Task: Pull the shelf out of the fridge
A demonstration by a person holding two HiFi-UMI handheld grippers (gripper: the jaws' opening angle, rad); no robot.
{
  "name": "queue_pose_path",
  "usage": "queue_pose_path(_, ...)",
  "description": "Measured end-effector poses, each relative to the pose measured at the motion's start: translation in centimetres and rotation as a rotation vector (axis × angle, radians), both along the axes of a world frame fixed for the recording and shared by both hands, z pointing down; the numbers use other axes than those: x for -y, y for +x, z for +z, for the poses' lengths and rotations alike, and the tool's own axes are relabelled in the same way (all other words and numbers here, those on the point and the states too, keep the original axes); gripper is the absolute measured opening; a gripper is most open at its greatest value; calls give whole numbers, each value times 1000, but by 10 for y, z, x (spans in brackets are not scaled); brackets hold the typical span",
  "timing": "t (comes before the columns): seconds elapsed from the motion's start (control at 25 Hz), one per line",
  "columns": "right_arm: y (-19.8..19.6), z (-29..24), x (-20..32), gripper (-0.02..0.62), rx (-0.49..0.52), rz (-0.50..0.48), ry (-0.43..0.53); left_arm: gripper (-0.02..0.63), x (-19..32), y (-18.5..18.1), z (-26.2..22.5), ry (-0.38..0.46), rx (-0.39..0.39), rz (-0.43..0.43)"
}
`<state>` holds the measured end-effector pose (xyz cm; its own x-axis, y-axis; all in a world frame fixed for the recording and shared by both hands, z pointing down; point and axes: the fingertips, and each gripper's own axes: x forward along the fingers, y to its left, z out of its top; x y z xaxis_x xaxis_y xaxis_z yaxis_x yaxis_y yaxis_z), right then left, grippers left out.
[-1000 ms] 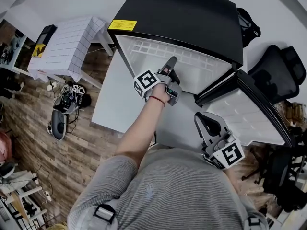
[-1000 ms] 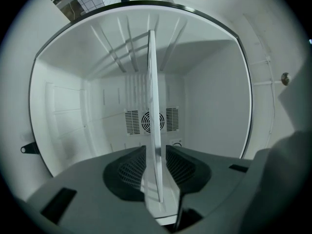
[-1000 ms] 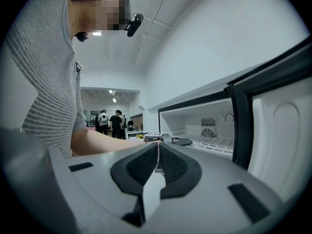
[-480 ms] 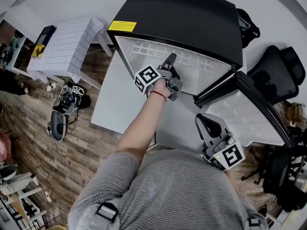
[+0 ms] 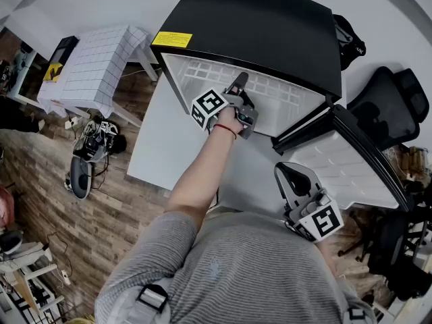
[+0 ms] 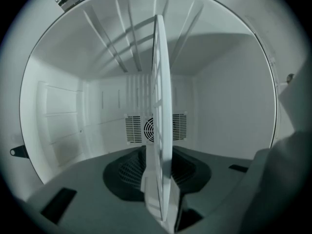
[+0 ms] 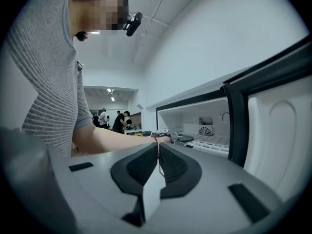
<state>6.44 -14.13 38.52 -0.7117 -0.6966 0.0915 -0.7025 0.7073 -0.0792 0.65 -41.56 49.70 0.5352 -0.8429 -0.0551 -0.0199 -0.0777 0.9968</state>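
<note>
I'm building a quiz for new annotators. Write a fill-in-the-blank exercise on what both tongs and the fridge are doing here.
1. The left tongs are shut on the white ____ of the fridge.
2. The right tongs are shut and hold ____.
3. The fridge door stands ____.
Missing words: shelf; nothing; open.

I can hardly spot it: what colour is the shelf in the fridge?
The shelf is white, an open grid; clearest in the head view.
</note>
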Motion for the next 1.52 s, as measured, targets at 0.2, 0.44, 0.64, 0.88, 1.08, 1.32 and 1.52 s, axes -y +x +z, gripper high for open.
queue_pose_path(0.2, 1, 1, 2, 17, -1, 4, 0, 115, 7, 1, 1, -5, -3, -14)
queue_pose_path(0.44, 6, -2, 8, 17, -12, 9, 56, 115, 15, 4, 2, -8, -8, -31)
queue_pose_path(0.64, 6, 2, 6, 17, -13, 7, 18, 115, 21, 2, 1, -9, -3, -51)
queue_pose_path(0.88, 6, 6, 4, 17, -15, 5, -16, 112, 25, 2, 2, -14, 4, -77)
queue_pose_path(1.08, 6, 6, 0, 17, -22, 5, -22, 98, 24, 3, -1, -8, -15, -81)
queue_pose_path(1.32, 6, 5, 0, 17, -24, 4, -20, 43, 25, 3, -6, 2, -32, -87)
queue_pose_path(1.52, 7, 5, -4, 17, -27, 6, -19, 41, 24, 4, -7, -6, -42, -92)
